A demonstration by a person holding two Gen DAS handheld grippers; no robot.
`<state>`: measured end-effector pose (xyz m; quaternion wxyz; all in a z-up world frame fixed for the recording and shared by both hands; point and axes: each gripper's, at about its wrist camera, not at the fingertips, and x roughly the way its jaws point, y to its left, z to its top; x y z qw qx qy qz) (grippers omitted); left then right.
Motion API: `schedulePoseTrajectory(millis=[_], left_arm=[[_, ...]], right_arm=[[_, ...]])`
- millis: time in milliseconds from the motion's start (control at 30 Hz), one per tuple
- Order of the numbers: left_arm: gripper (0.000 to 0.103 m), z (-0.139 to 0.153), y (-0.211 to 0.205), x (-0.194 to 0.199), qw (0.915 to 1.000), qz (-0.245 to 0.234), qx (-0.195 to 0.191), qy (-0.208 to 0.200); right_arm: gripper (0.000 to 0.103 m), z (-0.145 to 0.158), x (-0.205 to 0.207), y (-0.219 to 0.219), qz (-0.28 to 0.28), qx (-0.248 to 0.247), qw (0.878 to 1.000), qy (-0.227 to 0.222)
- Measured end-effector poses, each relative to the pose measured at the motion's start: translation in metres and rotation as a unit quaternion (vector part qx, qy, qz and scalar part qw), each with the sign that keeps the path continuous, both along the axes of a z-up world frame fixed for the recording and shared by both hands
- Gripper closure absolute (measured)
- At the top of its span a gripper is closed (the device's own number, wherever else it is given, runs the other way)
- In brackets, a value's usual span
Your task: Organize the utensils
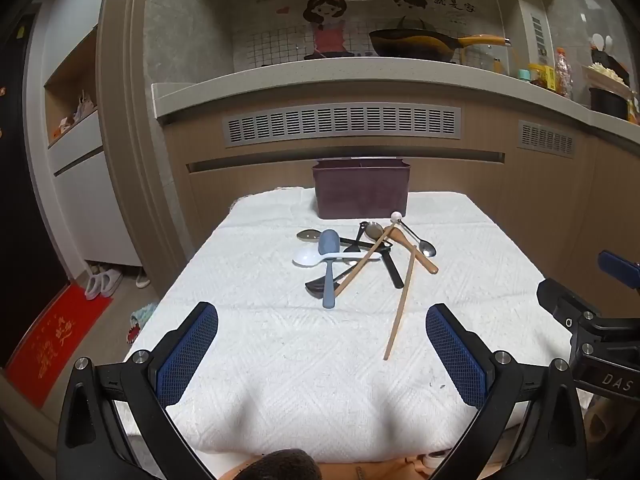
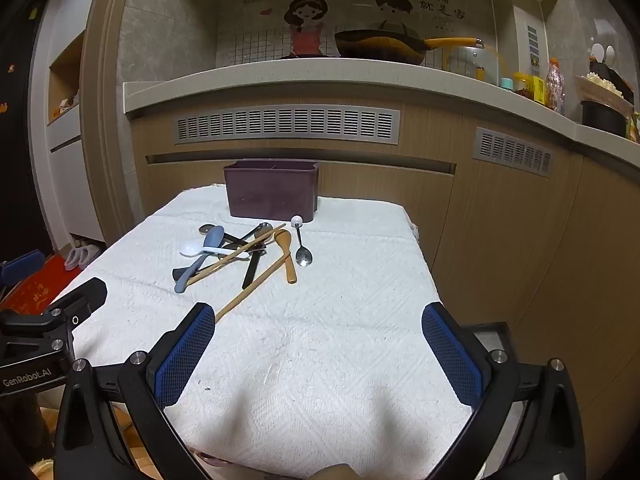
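Observation:
A pile of utensils lies on a white cloth-covered table (image 1: pixel 280 360): a blue-grey spoon (image 1: pixel 329 264), a white spoon (image 1: pixel 310 258), black utensils (image 1: pixel 394 270), a wooden spoon (image 1: pixel 416 250), wooden chopsticks (image 1: pixel 402 308) and a metal spoon with a white ball end (image 1: pixel 416 238). Behind them stands a dark maroon holder (image 1: pixel 361 188) with compartments. My left gripper (image 1: pixel 322 332) is open, near the front edge, short of the pile. My right gripper (image 2: pixel 318 334) is open too, with nothing between its fingers; the pile (image 2: pixel 248 252) and holder (image 2: pixel 272 190) lie ahead to its left.
A kitchen counter (image 1: pixel 360 76) with a wok (image 1: pixel 416 44) runs behind the table, cabinets with vent grilles below. Bottles and containers (image 1: pixel 556 72) stand at the right. A red mat (image 1: pixel 52 340) and slippers (image 1: pixel 102 282) lie on the floor at the left.

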<state>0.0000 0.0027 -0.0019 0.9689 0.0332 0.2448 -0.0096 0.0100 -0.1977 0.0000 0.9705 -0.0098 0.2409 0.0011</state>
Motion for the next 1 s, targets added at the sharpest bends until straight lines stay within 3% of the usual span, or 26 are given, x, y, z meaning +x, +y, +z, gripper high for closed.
schedulePoseTrajectory(millis=[1000], left_arm=[[0.000, 0.0016, -0.0006, -0.0007, 1.0000, 0.000, 0.000, -0.001]], right_arm=[[0.000, 0.0025, 0.0015, -0.0010, 0.000, -0.004, 1.000, -0.002]])
